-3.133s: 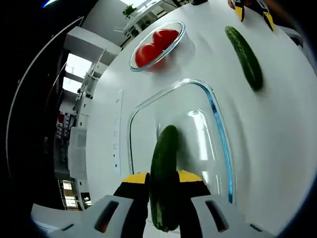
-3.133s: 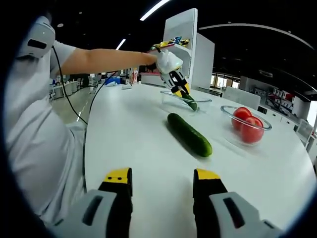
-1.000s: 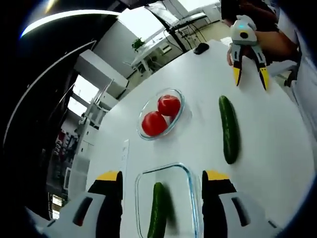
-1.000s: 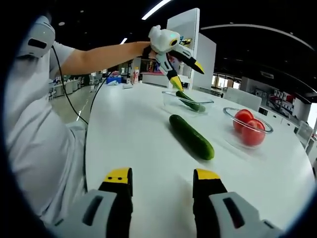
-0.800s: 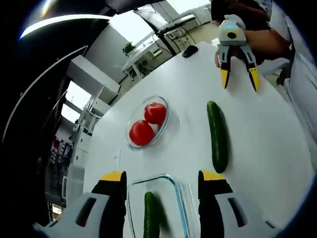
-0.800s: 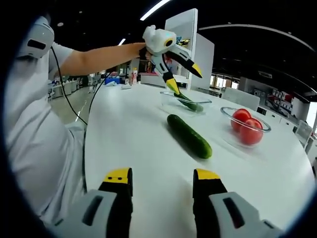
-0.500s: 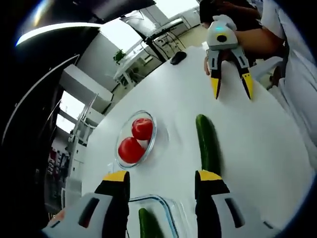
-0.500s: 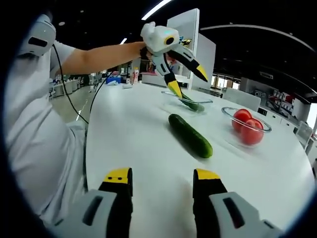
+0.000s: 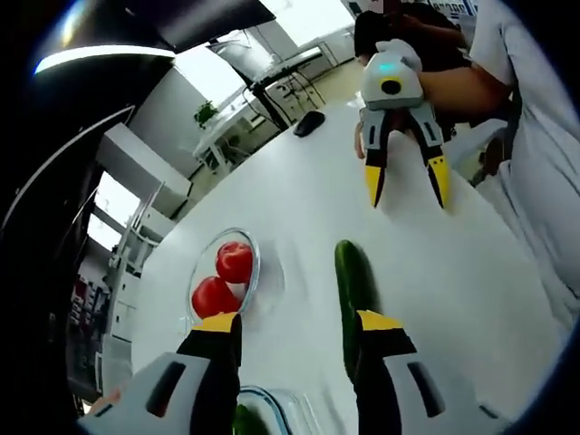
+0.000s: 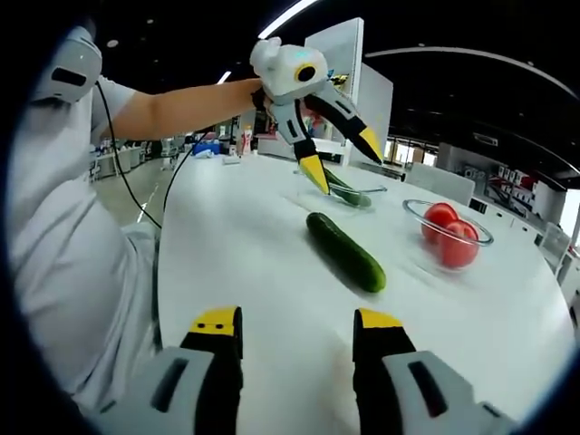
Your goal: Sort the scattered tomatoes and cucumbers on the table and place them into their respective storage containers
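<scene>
1 long dark green cucumber lies loose on the white table, well apart from your right gripper and nearer your left gripper, whose right jaw overlaps its near end in the left gripper view. Both tools are empty: left jaws spread wide above the table, right jaws spread wide and low over bare tabletop; the same goes for how each looks from the other's camera, left gripper raised and splayed, right gripper tips down near the table. 2 red tomatoes already sit in the round clear glass bowl. Beyond the loose cucumber, a second cucumber rests in the rectangular clear glass dish; the dish's corner shows between your left jaws. Handling judgement: the loose cucumber looks stiff, moderately heavy for its length, with a smooth waxy skin that could slip or roll. Take it across the middle, jaws square to its long axis, so it hangs balanced; an end grip would likely let it droop or twist. Squeeze firmly but short of bruising. Glass dish is fragile, so lower it in, don't drop.
</scene>
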### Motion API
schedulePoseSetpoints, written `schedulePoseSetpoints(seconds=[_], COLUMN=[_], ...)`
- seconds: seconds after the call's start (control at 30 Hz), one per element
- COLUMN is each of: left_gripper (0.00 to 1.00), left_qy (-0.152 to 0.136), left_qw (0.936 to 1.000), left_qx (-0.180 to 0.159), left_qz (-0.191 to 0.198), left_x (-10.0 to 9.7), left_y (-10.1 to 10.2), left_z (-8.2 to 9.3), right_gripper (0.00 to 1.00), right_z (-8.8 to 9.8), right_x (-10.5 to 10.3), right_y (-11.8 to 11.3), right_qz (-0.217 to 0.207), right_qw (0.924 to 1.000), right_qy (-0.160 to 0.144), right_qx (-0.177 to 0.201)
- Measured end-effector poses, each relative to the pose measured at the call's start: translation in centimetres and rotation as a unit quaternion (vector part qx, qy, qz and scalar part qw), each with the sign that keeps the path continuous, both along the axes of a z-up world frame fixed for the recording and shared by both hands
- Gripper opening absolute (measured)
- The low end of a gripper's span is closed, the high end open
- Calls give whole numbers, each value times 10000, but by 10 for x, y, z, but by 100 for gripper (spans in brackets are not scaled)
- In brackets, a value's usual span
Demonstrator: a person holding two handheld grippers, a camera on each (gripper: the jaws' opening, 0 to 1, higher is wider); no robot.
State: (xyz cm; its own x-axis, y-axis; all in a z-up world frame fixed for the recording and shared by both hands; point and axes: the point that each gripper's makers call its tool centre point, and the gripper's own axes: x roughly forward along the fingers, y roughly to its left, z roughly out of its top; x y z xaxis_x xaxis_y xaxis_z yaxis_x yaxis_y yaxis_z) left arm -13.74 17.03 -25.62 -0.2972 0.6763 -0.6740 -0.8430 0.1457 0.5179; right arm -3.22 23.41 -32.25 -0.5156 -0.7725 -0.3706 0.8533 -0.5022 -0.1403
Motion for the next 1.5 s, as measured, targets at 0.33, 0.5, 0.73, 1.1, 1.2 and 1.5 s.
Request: schedulePoseSetpoints(seconds=[0.33, 0.5, 0.73, 1.1, 1.2, 1.5], left_gripper=[49, 49, 45, 43, 40, 30], left_qy=[-560, -741, -1017, -1286, -1416, -1857], left_qw=[9981, 9968, 9939, 9896, 9876, 9794], left_qx=[-190, -253, -367, -613, -615, -700], left_qz=[177, 182, 205, 206, 285, 360], left_x=[17, 23, 26, 17, 15, 24], left_y=[0, 2, 4, 1, -2, -5], left_z=[-30, -41, -55, -77, -79, -84], right_gripper=[47, 47, 47, 47, 47, 47], right_z=[-2, -4, -5, -4, -5, -5], right_x=[1, 3, 3, 3, 4, 3], right_y=[0, -3, -3, 0, -1, -1], right_qz=[-14, 32, 30, -12, 6, -7], right_qw=[10000, 10000, 10000, 10000, 10000, 10000], right_qy=[-16, -37, -55, -68, -74, -80], right_qx=[-5, 10, 13, -44, -35, -49])
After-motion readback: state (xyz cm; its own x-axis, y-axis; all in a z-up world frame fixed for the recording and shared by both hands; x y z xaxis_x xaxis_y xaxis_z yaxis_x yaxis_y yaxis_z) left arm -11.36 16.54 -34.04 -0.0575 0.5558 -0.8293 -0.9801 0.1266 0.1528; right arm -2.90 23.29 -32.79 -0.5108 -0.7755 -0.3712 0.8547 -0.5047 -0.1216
